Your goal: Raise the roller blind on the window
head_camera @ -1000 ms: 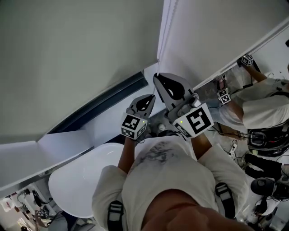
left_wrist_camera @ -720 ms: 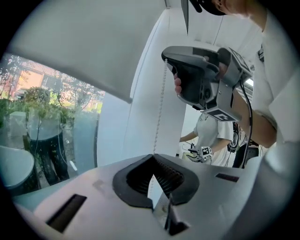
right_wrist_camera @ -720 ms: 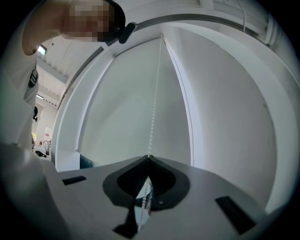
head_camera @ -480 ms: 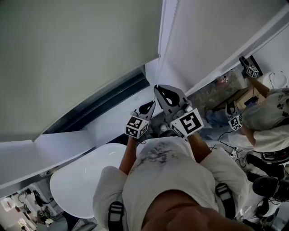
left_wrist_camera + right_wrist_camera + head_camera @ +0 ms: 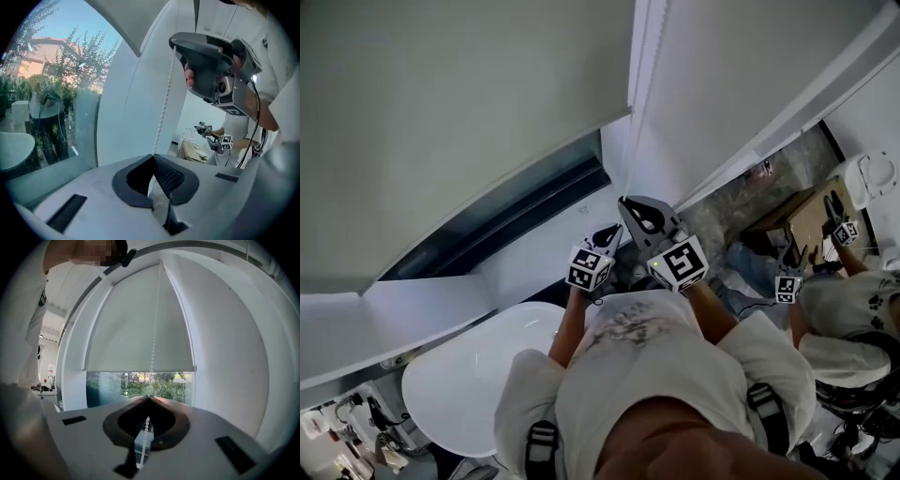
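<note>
- Left gripper and right gripper are both pinched shut on the bead chain — a pulling stroke, I judge.
- The roller blind hangs ahead of and above the right jaws, part raised.
- Next — regrip higher, one claw at a time.

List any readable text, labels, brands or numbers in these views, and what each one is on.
No readable text in any view.
Left marker cube, right marker cube: black-and-white square patterns only, no letters or digits.
Shirt print: grey graphic, too blurred to read.
Far marker cubes on the second person's grippers: too small to make out.
</note>
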Demonstrator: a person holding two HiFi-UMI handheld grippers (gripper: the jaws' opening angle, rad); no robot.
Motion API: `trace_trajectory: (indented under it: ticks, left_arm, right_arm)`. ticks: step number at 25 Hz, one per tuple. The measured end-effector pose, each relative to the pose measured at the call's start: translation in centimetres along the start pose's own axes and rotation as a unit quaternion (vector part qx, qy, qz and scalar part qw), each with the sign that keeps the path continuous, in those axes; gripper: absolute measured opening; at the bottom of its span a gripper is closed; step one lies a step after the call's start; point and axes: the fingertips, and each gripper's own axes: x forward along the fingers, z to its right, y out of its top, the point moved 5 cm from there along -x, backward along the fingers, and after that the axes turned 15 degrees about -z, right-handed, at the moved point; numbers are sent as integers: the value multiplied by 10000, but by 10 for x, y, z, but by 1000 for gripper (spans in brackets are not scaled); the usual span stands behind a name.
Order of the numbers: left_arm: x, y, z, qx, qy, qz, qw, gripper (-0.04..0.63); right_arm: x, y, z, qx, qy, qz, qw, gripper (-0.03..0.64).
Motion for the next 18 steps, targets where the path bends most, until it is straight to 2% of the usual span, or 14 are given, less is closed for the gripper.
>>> trace_trajectory:
  ticks: [6,11,14,18]
  left_arm:
    - [14,-27,5,-88,29,-310,9995,8]
    - [14,-28,7,-66,155,-299,9994,9]
    - [1,-23,8,-60,289,-140,9995,9]
    - [-31,3,8,-166,338,304,9988,11]
  right_arm:
    - [1,-32,-1,136,75,-214,9997,61]
    - [1,-40,2,89,143,-320,9993,61]
    - [0,-39,5,31,187,-347,9992,61]
    - [3,-39,11,-30,214,-347,9992,61]
